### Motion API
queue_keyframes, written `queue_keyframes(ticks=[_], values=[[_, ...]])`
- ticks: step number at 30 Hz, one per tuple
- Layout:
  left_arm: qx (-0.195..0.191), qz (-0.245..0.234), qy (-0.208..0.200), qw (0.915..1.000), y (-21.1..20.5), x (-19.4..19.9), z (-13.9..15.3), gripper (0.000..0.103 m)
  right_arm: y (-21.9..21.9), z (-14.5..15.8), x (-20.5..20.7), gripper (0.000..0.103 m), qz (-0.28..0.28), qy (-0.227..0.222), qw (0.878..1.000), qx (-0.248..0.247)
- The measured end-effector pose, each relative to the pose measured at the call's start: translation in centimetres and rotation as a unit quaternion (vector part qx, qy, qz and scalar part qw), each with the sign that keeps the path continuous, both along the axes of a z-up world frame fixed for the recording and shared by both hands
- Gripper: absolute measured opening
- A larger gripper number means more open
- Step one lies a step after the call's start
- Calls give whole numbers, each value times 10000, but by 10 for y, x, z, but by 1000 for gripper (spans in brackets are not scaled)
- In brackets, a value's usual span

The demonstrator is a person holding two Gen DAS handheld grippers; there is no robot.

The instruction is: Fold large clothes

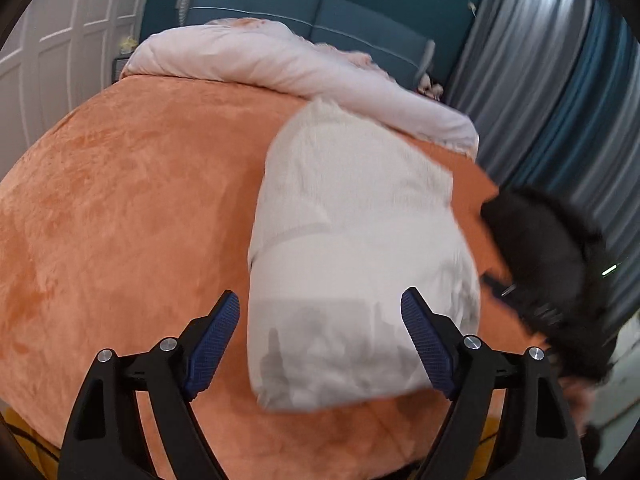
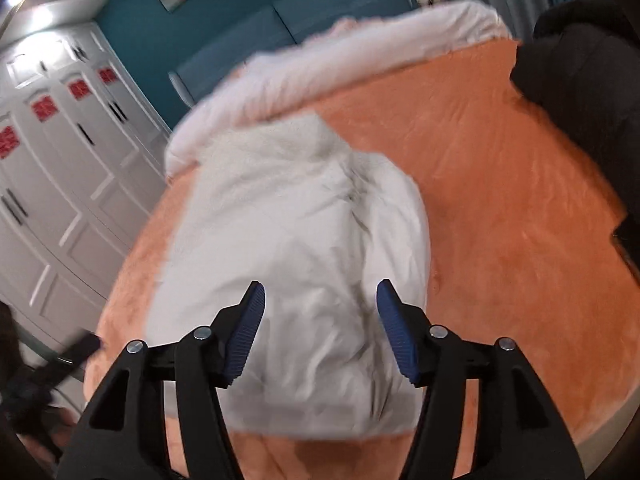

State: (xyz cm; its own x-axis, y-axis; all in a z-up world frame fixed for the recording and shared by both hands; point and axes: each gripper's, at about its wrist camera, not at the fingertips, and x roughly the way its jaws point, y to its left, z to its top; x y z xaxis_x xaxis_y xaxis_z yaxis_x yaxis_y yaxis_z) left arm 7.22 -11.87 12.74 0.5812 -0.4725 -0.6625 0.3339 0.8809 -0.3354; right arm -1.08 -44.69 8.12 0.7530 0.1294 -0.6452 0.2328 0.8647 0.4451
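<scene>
Left wrist view: the white garment (image 1: 352, 248) lies in a folded, elongated bundle on the orange bedspread (image 1: 120, 220), running from 6 o'clock toward 1 o'clock, probably laid flat for the next fold. The left gripper (image 1: 320, 336) hovers over its near end, its 2 fingers spread wide, holding nothing.

Right wrist view: the garment (image 2: 296, 216) extends toward 11 o'clock. The right gripper (image 2: 320, 328) is likewise spread wide and empty; contact with the cloth cannot be determined.
</scene>
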Motion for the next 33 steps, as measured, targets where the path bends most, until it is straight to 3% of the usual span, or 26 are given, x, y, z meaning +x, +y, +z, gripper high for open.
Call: queue_keyframes(ticks=[1, 2, 4, 6, 8, 12, 15, 19, 22, 26, 31, 33], values=[[-37, 55, 25, 10000, -1, 8, 1, 80, -2, -8, 11, 57, 51, 104, 9998, 132], [-66, 150, 56, 9998, -2, 17, 0, 80, -4, -19, 19, 43, 109, 175, 9992, 333], [-95, 237, 47, 9997, -7, 27, 2, 80, 2, -18, 25, 3, 349, 68, 9982, 477], [-108, 221, -19, 9997, -13, 31, 5, 80, 1, 4, 15, 1, 207, -297, 9992, 165], [41, 125, -80, 9999, -28, 33, 4, 80, -6, 6, 5, 1, -16, -328, 9993, 160], [621, -78, 281, 9976, -59, 47, -37, 77, -11, -58, 17, 0, -34, 494, 9986, 195], [833, 107, 196, 9963, -64, 45, -55, 81, -4, -64, 24, 1, 41, 570, 9984, 44], [878, 172, 265, 9956, -61, 47, -54, 81, -14, -39, 20, 5, -93, 592, 9982, 81], [1003, 197, 219, 9945, -62, 47, -51, 81, -12, 9, -2, 6, -291, -1, 9993, -240], [993, 238, 258, 9944, -64, 45, -49, 81, 9, 37, 19, 6, 356, -232, 9982, -412], [1037, 265, 302, 9938, -66, 47, -48, 80, 50, -12, 53, 5, 1164, 513, 9900, -606], [1093, 235, 424, 9928, -67, 50, -55, 80, 56, -30, 54, 3, 1185, 431, 9896, -697]])
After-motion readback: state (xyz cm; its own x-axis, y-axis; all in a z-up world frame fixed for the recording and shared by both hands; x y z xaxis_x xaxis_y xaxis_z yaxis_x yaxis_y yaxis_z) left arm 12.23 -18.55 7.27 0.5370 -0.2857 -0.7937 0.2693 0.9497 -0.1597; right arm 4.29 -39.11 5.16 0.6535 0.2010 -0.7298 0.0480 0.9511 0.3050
